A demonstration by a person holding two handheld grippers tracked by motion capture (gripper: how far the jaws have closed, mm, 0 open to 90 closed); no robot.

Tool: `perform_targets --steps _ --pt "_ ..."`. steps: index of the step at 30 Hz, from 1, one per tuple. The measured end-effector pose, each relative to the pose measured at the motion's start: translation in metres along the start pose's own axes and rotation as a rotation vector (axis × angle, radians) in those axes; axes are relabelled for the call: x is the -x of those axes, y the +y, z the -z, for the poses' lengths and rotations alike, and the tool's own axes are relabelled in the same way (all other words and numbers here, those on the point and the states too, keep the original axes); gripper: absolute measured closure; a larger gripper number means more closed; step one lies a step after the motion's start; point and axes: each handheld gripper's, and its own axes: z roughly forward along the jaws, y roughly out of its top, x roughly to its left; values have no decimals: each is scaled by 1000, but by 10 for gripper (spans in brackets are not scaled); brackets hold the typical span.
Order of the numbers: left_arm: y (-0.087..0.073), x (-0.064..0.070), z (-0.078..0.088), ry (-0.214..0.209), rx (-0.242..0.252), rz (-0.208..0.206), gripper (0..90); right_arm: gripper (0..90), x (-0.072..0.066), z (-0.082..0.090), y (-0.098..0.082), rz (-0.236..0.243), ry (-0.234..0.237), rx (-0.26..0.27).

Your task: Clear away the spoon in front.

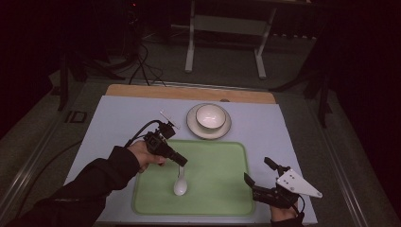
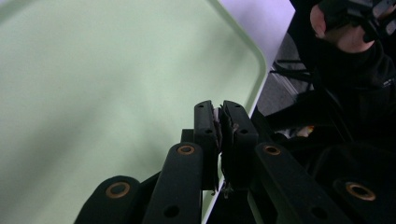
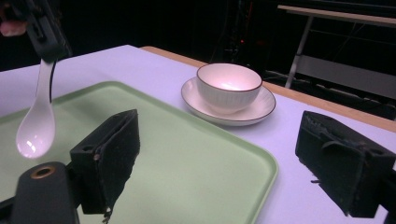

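A white ceramic spoon [image 1: 180,184] hangs bowl-down over the middle of the green tray [image 1: 222,161], and my left gripper [image 1: 181,162] is shut on the top of its handle. In the left gripper view the jaws [image 2: 218,112] are pressed together with a thin white edge between the pads. In the right gripper view the spoon [image 3: 35,130] dangles at the left under the left gripper [image 3: 42,32]. My right gripper [image 1: 257,170] stands open by the tray's right edge with nothing between its jaws [image 3: 229,149]. A white bowl [image 1: 211,116] sits on a saucer [image 1: 194,126] behind the tray.
The tray lies on a pale blue mat [image 1: 118,118] over the table, with a wooden strip [image 1: 189,92] along the far edge. Beyond the table stand a white frame's legs [image 1: 190,47] and floor cables [image 1: 142,66]. The tray's right half is bare.
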Motion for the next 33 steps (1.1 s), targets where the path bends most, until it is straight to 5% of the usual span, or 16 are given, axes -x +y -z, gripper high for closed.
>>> perform_targets --steps 17,27,33 --pt "-16 -33 -22 -60 34 65 839 136 0 -2 -1 -2 10 -8" --pt "-23 -49 -36 1 121 16 769 137 0 -2 -1 0 16 -10" --pt "-32 -67 -45 6 171 55 733 137 -2 -3 0 12 19 -16"
